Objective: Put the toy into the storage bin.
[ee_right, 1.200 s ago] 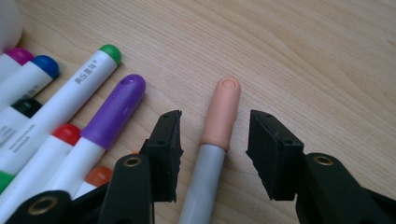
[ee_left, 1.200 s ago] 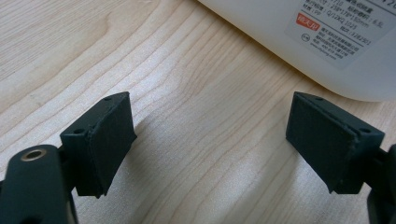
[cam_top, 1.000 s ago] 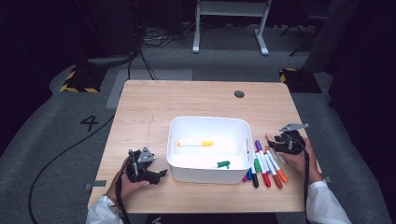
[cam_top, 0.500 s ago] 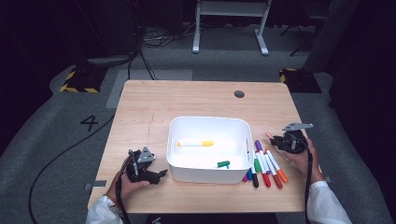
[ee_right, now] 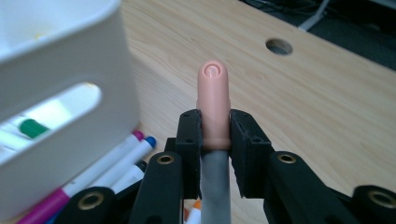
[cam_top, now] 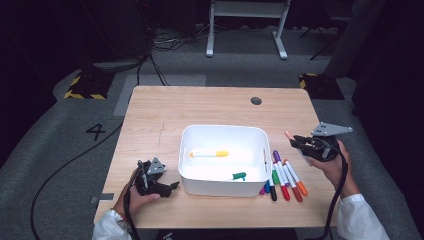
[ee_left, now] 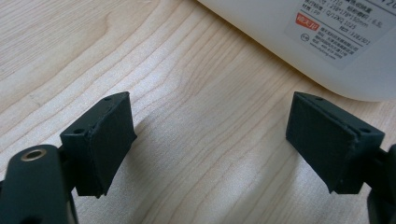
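Observation:
A white bin (cam_top: 186,142) sits mid-table with a yellow-capped marker (cam_top: 210,154) and a green-capped marker (cam_top: 238,176) inside. Right of it lie several markers (cam_top: 283,178) in a row on the wood. My right gripper (cam_top: 297,141) hangs above the table's right edge, shut on a grey marker with a peach cap (cam_top: 288,134). In the right gripper view the peach cap (ee_right: 213,86) sticks out past the pads of that gripper (ee_right: 215,133), with the bin wall (ee_right: 70,51) to its left. My left gripper (cam_top: 171,186) rests low by the bin's front left corner, open and holding nothing (ee_left: 210,140).
A round cable hole (cam_top: 256,100) lies at the table's far right. The bin's labelled wall (ee_left: 299,37) stands just ahead of the left gripper. Bare wood stretches behind the bin. Cables trail from both grippers off the near edge.
My right gripper has lifted from the row of markers with the peach-capped marker in its jaws. The left gripper has stayed put.

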Demonstrator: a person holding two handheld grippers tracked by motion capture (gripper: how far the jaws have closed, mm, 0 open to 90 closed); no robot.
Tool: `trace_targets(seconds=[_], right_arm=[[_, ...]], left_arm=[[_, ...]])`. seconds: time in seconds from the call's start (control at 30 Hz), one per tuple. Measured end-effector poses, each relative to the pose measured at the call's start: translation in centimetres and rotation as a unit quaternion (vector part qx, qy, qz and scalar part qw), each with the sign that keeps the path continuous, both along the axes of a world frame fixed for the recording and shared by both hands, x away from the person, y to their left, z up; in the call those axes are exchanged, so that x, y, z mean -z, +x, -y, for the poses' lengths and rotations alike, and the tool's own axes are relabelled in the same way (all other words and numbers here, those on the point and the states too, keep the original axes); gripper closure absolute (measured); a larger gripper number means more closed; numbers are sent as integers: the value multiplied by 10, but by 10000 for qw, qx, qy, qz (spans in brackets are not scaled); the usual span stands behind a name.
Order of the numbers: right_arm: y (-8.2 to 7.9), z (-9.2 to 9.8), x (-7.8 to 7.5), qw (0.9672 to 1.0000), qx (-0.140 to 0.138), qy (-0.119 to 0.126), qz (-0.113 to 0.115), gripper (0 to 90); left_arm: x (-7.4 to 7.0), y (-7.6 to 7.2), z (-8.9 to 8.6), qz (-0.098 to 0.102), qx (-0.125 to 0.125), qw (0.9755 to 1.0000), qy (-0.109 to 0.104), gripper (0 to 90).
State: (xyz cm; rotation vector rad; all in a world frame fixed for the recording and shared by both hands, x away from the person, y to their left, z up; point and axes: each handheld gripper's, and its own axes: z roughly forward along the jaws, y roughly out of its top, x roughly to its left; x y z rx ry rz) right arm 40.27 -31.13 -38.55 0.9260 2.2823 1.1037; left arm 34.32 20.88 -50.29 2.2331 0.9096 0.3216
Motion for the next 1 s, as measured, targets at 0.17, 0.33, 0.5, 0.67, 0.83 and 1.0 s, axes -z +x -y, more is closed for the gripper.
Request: trace_targets(seconds=[0.17,0.33,0.5,0.67,0.83,1.0], right_arm=[[-12,-19,-29,9989,-425,0,209,747],[-25,-38,-53,9963,-757,-43,398,747],[-34,-58,-70,9940,-975,-85,481,747],[-35,-75,-79,9904,-1226,-240,596,747],[-34,-93,-82,9878,-1396,-290,623,747],[-34,-112,-83,9850,-1595,-291,591,747]], left_arm=[[0,0,0,14,1,10000,13,155],[0,0,0,15,-1,10000,12,155],[0,0,0,19,1,10000,28,155],[0,0,0,15,6,10000,28,155],[0,0,0,-3,13,10000,22,155],[0,0,0,-10,11,10000,16,155]])
